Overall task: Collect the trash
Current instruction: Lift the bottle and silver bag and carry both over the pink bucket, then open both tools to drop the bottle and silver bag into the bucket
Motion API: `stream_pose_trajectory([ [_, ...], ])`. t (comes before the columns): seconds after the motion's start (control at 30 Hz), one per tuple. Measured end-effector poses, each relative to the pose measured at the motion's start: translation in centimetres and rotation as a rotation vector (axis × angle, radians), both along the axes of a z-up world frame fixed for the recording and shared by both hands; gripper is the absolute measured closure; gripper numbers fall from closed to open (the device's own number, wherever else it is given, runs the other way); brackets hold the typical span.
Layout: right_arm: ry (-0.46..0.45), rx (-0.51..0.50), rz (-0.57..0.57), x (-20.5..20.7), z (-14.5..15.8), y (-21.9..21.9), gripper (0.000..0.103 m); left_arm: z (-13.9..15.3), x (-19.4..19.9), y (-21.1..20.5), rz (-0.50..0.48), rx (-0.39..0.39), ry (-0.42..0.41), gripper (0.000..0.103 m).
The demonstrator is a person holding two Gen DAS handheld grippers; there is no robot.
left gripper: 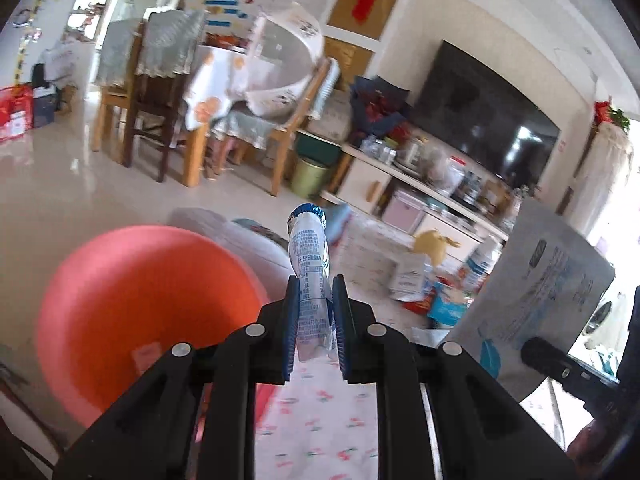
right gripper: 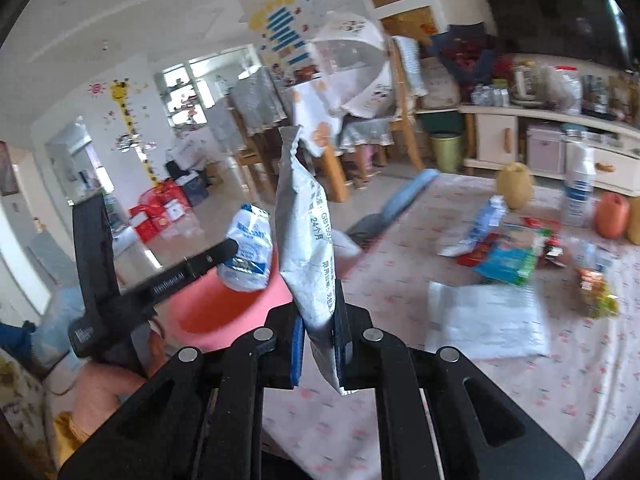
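Mid-task: left gripper [left gripper: 316, 304] fingers clamped on a blue-white wrapper [left gripper: 310, 264], right gripper [right gripper: 320, 332] fingers clamped on a silver pouch [right gripper: 306, 240], both held up near the pink basin [left gripper: 132, 308]. Neither dropped in yet; more wrappers [right gripper: 508, 260] left on the floral mat [right gripper: 520, 392]

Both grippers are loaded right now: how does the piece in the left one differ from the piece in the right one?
The left gripper pinches a small blue-and-white wrapper crumpled into a narrow roll; the right gripper pinches a larger grey pouch that stays flatter and stands taller above its fingers. The wrapper carries dense blue print; the pouch is mostly plain with dark lettering. Seen from the right wrist, the wrapper hangs over the red basin, while the pouch sits beside it. Both are empty packaging, firmly clamped.
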State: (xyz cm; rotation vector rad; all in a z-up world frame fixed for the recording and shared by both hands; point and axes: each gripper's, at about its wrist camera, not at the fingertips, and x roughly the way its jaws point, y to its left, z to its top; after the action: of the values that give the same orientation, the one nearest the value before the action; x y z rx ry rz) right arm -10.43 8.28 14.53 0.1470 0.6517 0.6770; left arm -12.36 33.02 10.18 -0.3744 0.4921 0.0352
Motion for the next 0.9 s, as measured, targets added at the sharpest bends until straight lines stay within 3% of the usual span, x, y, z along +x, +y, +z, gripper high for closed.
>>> stream_pose_trajectory([
  [0.37, 0.048, 0.048, 0.173, 2.3, 0.3, 11.9, 0.090, -2.3, -1.6, 6.7, 0.139, -0.009, 0.053, 0.085],
  [0.47, 0.087, 0.043, 0.182, 3.5, -0.8, 14.1, 0.085, -3.3, -1.9, 7.8, 0.165, -0.008, 0.070, 0.085],
  [0.5, 0.097, 0.031, 0.177, 3.7, -1.3, 14.5, 0.071, -3.6, -2.0, 8.2, 0.176, -0.007, 0.079, 0.084],
  [0.53, 0.120, 0.025, 0.154, 4.0, -1.9, 14.5, 0.049, -3.8, -2.1, 8.4, 0.185, -0.003, 0.088, 0.076],
  [0.6, 0.146, 0.050, 0.129, 4.1, -2.5, 13.6, 0.032, -4.1, -2.5, 8.9, 0.213, 0.010, 0.099, 0.056],
  [0.63, 0.147, 0.055, 0.112, 3.8, -2.8, 12.6, 0.028, -4.0, -2.8, 9.1, 0.228, 0.021, 0.090, 0.046],
  [0.73, 0.097, -0.036, 0.043, 2.7, -3.0, 10.9, 0.018, -3.7, -3.4, 9.5, 0.273, 0.049, 0.068, 0.030],
  [0.9, -0.010, -0.201, 0.001, 0.5, -3.4, 8.5, 0.015, -2.6, -4.7, 8.1, 0.244, 0.086, -0.012, 0.014],
])
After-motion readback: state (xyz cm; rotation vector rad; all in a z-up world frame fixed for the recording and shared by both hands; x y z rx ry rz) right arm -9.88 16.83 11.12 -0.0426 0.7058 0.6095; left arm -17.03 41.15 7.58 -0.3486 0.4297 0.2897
